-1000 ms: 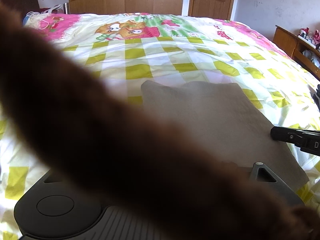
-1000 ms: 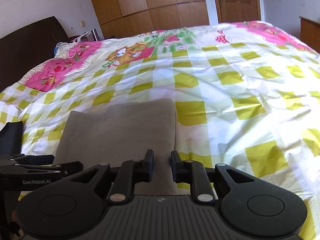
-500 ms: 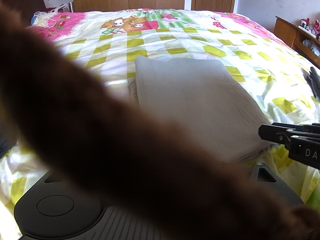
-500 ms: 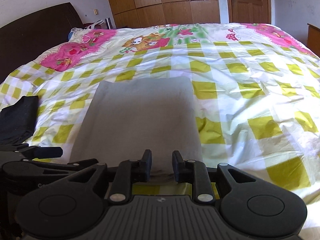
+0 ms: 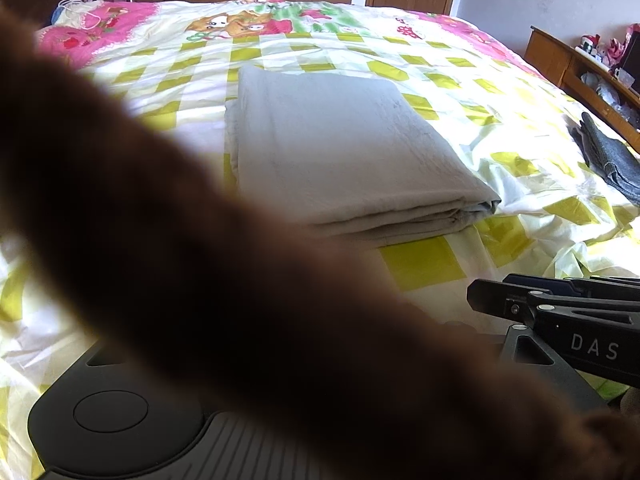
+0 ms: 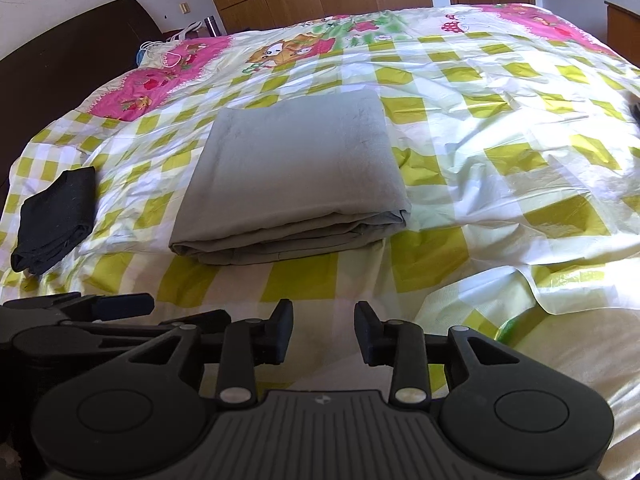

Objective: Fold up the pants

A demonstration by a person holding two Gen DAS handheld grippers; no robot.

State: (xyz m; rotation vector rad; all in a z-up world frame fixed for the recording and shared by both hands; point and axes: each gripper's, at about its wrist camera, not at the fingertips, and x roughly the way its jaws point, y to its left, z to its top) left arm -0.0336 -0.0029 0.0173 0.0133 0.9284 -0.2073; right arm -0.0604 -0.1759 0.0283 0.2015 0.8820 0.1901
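Right wrist view: grey pants [image 6: 292,172] lie folded on the bed [image 6: 500,152]; right hand-held gripper [image 6: 322,332] apart, empty; left's state unclear. Square loose edges gently.

The right gripper [image 6: 322,332] is matte black plastic with a ribbed grey base, round side discs and silver screws. The left gripper [image 6: 124,304] looks alike; white letters "DAS" mark the right one's side.

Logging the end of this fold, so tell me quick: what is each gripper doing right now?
Left gripper: cannot tell, a blurred brown shape blocks its own camera.
Right gripper: open, holding nothing, short of the folded grey pants.
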